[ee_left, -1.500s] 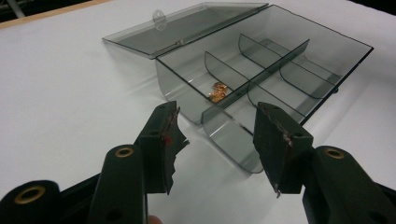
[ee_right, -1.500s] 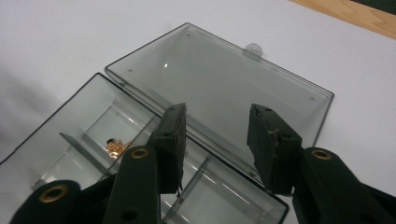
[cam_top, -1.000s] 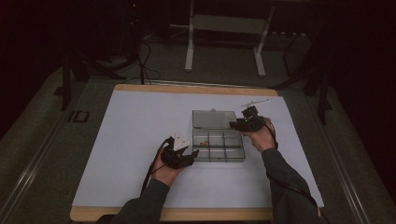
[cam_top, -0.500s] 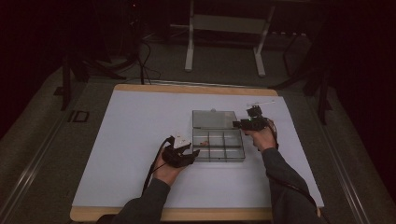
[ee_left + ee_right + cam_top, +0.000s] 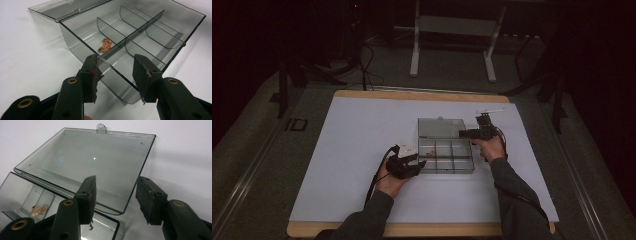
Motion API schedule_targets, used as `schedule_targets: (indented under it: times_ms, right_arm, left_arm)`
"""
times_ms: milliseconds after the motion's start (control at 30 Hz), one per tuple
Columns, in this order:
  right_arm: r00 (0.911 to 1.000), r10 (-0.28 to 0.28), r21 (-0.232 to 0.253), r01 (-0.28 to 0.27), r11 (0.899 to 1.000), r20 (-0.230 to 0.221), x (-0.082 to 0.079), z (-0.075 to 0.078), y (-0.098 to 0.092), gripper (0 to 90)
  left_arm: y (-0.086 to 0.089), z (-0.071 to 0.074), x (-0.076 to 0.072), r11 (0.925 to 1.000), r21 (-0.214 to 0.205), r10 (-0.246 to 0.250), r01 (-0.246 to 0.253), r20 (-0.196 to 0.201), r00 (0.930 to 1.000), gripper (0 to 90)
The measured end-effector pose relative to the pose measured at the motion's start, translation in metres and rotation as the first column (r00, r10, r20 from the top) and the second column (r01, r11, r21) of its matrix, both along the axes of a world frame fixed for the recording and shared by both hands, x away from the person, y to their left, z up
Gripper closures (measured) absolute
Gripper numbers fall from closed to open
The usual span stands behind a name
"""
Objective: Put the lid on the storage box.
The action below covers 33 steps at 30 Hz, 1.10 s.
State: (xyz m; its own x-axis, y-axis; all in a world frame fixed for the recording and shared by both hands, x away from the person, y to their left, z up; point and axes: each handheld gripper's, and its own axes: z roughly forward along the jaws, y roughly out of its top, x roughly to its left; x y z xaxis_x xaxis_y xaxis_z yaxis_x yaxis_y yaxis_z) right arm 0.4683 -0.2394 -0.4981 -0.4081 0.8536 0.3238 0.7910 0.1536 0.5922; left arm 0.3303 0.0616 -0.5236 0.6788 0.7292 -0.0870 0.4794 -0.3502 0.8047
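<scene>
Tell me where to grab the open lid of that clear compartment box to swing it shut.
Probably the lid by its free far edge near the small tab, coming from the right gripper side. It lies flat on the table, hinged to the box, so that thin edge gives most leverage. Jaws stand open, nothing between them.

1. Checked the clear compartment box (image 5: 140, 32) and its flipped-open lid (image 5: 85, 167): no lettering, brand or number I can read.
2. Black gripper jaws (both pairs) carry no marks, and neither does the white table (image 5: 362, 130).
</scene>
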Motion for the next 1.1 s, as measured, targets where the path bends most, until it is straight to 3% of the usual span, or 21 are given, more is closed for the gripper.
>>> schedule_targets:
  times_ms: [67, 100, 433, 600, 967, 1100]
  right_arm:
    - [0.9999, -0.002, 0.008, 0.002, 1.000, -0.011, 0.001, 0.000, 0.000, 48.9]
    - [0.9997, -0.009, 0.019, 0.010, 1.000, -0.022, 0.003, -0.001, -0.001, 48.7]
    - [0.9976, -0.014, 0.050, 0.017, 0.999, -0.068, 0.009, -0.005, -0.004, 49.6]
    - [0.9920, -0.005, 0.084, 0.015, 0.996, -0.126, 0.014, -0.005, -0.008, 50.2]
    - [0.9873, -0.014, 0.110, 0.031, 0.993, -0.158, 0.017, -0.006, -0.012, 54.3]
    - [0.9881, -0.021, 0.110, 0.038, 0.993, -0.152, 0.017, -0.006, -0.013, 60.0]
  left_arm:
    - [0.000, 0.000, 0.000, 1.0000, 0.002, -0.002, 0.002, 0.002, 1.0000, 56.4]
    - [-0.001, 0.000, -0.001, 1.0000, 0.007, -0.001, 0.001, 0.021, 0.9998, 56.9]
    - [-0.001, 0.000, -0.001, 1.0000, 0.007, 0.004, -0.005, 0.021, 0.9998, 57.2]
    - [-0.003, -0.001, -0.002, 0.9998, 0.014, 0.010, -0.010, 0.040, 0.9992, 57.9]
    - [-0.003, -0.001, -0.002, 0.9998, 0.013, 0.011, -0.011, 0.037, 0.9992, 58.0]
    - [-0.003, -0.001, -0.002, 0.9998, 0.013, 0.011, -0.011, 0.037, 0.9993, 58.1]
